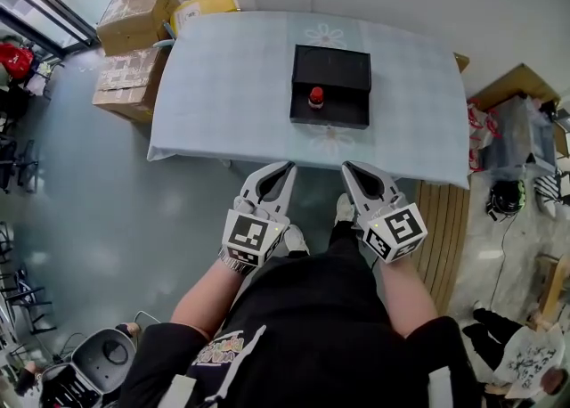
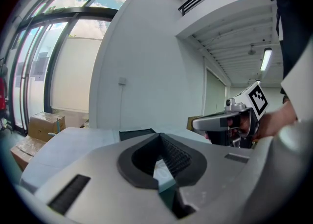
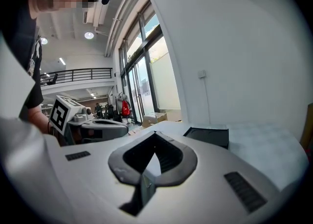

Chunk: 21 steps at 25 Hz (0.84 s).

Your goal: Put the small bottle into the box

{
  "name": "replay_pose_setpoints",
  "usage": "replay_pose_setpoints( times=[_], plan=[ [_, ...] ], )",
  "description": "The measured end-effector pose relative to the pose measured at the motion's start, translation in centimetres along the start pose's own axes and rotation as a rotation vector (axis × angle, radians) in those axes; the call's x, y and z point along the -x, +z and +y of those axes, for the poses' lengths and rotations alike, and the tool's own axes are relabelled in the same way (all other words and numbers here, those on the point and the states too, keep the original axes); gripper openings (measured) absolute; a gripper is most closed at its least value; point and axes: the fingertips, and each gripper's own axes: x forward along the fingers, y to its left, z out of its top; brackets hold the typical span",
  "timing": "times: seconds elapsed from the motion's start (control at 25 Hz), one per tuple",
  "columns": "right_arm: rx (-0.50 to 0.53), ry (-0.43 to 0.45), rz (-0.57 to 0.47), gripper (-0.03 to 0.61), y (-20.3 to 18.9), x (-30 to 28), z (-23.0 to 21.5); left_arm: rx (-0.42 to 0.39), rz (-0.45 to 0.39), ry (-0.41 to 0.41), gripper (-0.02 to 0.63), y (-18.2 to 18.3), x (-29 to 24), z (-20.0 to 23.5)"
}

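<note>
In the black box (image 1: 349, 109), small red-capped bottle (image 1: 315, 96).

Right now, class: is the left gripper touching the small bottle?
Apart. The head view shows the left gripper held short of the table, while the small bottle stands in the black box, with a stretch of that table between them.

Black box (image 1: 343, 68) (red-topped bottle (image 1: 315, 94))

Daylight from the tall windows (image 2: 44, 61) made the room bright and even, with a pale sheen on the floor (image 1: 80, 219), while both gripper views bowed toward dark round edges and the left tongs (image 2: 159, 145) looked soft up close.
</note>
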Motion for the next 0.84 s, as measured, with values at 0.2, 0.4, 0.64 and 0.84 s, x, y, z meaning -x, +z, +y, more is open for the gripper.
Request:
replay_pose_setpoints(
  times=[0.2,0.4,0.64,0.84],
  plan=[
    [0.018,0.012,0.000,0.008,0.4,-0.1,0.8,-0.003,-0.012,0.014,0.008,0.4,0.9,0.3],
    [0.028,0.024,0.005,0.008,0.5,0.1,1.2,0.003,-0.019,0.021,0.008,0.5,1.4,0.1],
    [0.036,0.024,0.013,0.008,0.3,0.6,1.7,0.012,-0.027,0.013,0.008,0.1,1.6,-0.4],
    [0.036,0.021,0.015,0.008,0.3,0.7,1.4,0.012,-0.024,0.007,0.008,0.2,1.3,-0.7]
  ],
)
